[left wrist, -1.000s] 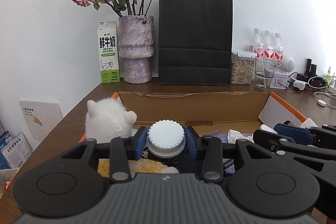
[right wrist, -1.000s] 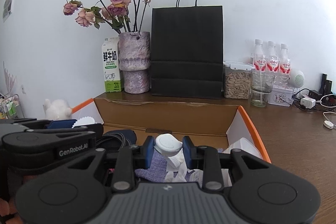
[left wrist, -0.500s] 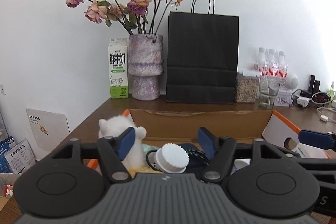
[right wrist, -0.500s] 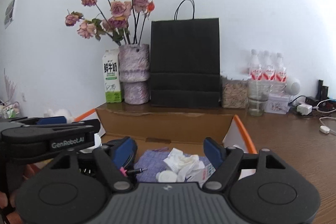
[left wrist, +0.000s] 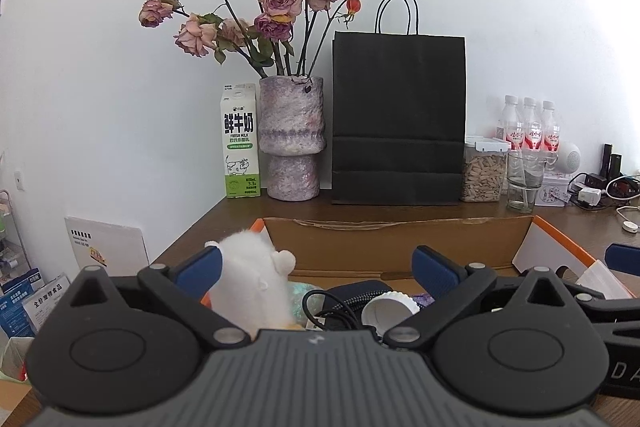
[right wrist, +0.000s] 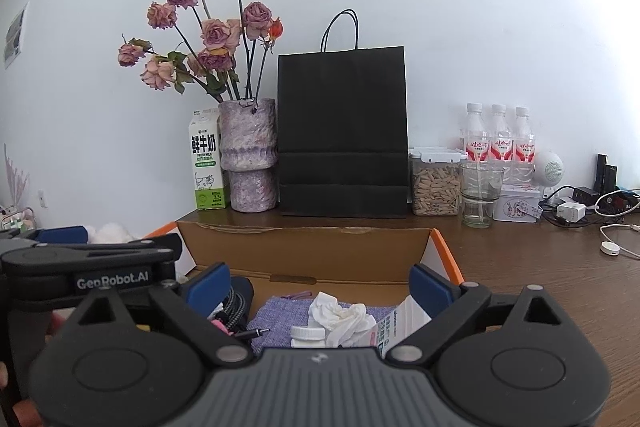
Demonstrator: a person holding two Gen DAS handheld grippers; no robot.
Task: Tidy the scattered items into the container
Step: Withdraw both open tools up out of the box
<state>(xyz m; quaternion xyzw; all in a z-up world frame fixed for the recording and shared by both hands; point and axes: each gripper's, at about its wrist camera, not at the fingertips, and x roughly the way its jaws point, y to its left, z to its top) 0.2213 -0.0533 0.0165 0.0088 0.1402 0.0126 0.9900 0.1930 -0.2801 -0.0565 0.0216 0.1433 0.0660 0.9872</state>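
An open cardboard box [left wrist: 396, 227] with orange flaps lies in front of both grippers. My left gripper [left wrist: 316, 267] hangs over its near left part, jaws opening wide, nothing pressed between the pads. Below it lie a white ridged-cap bottle [left wrist: 386, 309] on its side, black cables [left wrist: 336, 303] and a white plush toy [left wrist: 252, 279]. My right gripper [right wrist: 320, 285] is also opening over the box [right wrist: 304, 233], holding nothing. Under it sit a small white bottle [right wrist: 307, 335], a crumpled tissue [right wrist: 340, 313], a purple cloth [right wrist: 280, 315] and a white packet [right wrist: 396, 323].
Behind the box stand a milk carton [left wrist: 240, 143], a vase of dried roses [left wrist: 291, 139], a black paper bag [left wrist: 398, 119], a seed jar [left wrist: 482, 175], a glass [left wrist: 524, 183] and water bottles [left wrist: 530, 127]. Chargers and cables [right wrist: 592, 207] lie at the right.
Both grippers have opened wide. The left let go of the ridged-cap bottle and the right let go of the small white bottle; both bottles now lie in the box.
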